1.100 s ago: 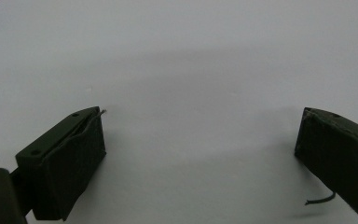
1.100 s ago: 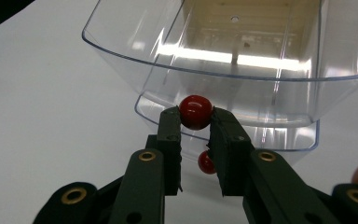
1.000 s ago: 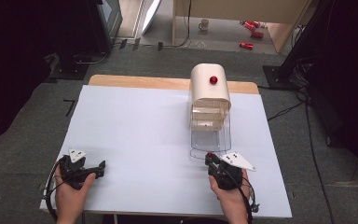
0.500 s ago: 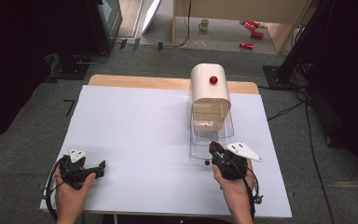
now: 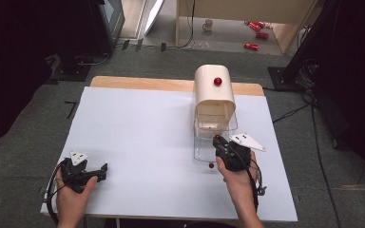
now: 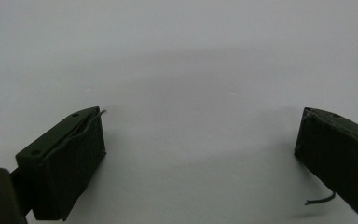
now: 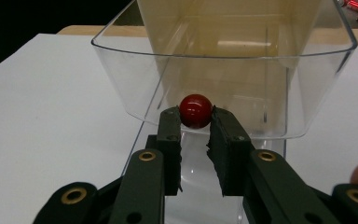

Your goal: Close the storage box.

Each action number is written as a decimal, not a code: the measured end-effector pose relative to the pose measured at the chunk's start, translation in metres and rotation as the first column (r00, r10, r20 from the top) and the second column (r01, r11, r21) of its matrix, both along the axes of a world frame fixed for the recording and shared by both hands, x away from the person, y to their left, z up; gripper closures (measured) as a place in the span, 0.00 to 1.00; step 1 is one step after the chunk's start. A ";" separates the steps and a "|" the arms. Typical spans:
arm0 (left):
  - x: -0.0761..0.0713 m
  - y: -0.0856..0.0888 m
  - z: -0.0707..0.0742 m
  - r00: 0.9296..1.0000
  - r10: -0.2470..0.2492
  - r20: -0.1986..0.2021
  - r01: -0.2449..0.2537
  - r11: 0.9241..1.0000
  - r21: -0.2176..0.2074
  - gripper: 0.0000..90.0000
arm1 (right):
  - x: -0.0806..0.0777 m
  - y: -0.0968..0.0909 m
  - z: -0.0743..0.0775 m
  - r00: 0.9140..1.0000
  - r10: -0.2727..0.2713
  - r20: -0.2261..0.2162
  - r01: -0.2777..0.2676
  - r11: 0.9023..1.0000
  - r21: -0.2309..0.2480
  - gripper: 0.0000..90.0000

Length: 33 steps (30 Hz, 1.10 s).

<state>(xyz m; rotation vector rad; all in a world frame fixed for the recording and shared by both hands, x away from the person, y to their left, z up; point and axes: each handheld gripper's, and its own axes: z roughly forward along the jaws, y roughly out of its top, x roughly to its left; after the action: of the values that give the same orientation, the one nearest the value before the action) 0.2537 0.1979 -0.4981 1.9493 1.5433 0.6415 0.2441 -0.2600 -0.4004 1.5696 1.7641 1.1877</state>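
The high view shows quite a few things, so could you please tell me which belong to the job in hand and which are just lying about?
In the job:
right gripper
red ball
clear bin
cream dispenser

Lying about:
second red ball
mug
red cans

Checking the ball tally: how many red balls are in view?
3. One red ball is pinched in the right hand-held gripper at the clear tray; one loose ball lies on the table; one sits on the cream cover. More may be hidden under the cover.
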 end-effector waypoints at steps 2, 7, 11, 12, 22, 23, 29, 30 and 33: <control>0.000 0.000 0.000 1.000 0.000 0.000 0.000 1.000 0.000 0.02 | 0.002 0.000 0.000 1.000 -0.001 -0.001 0.001 1.000 0.000 0.84; 0.000 0.000 0.000 1.000 -0.002 -0.001 0.002 1.000 0.001 0.02 | 0.018 0.001 0.000 1.000 -0.011 -0.006 0.011 1.000 0.001 0.84; 0.000 0.000 0.000 1.000 -0.001 -0.001 0.001 1.000 0.001 0.02 | 0.028 0.001 0.000 1.000 -0.015 -0.005 0.015 1.000 0.003 0.84; 0.000 0.000 0.000 1.000 -0.001 -0.001 0.001 1.000 0.001 0.02 | 0.030 0.001 0.000 1.000 -0.016 -0.007 0.016 1.000 0.003 0.84; 0.000 0.000 0.000 1.000 -0.002 -0.001 0.002 1.000 0.001 0.02 | 0.052 0.000 0.001 1.000 -0.022 -0.018 0.022 1.000 0.005 0.84; 0.000 0.000 0.000 1.000 -0.002 0.000 0.002 1.000 0.001 0.02 | 0.053 0.000 0.001 1.000 -0.023 -0.020 0.023 1.000 0.007 0.84; 0.000 0.000 0.000 1.000 -0.002 -0.001 0.002 1.000 0.001 0.02 | 0.063 0.000 0.001 0.999 -0.028 -0.021 0.028 1.000 0.010 0.84; 0.000 0.000 0.000 1.000 -0.002 -0.001 0.002 1.000 0.001 0.02 | 0.064 0.000 0.001 0.999 -0.027 -0.020 0.027 1.000 0.009 0.84; 0.000 0.000 0.000 1.000 -0.002 0.000 0.002 1.000 0.001 0.02 | 0.065 0.000 0.002 0.999 -0.025 -0.021 0.025 1.000 0.006 0.84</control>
<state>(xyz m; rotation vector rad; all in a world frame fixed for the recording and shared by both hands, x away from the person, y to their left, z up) 0.2537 0.1980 -0.4980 1.9518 1.5413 0.6414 0.3089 -0.2600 -0.3987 1.6083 1.7506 1.1697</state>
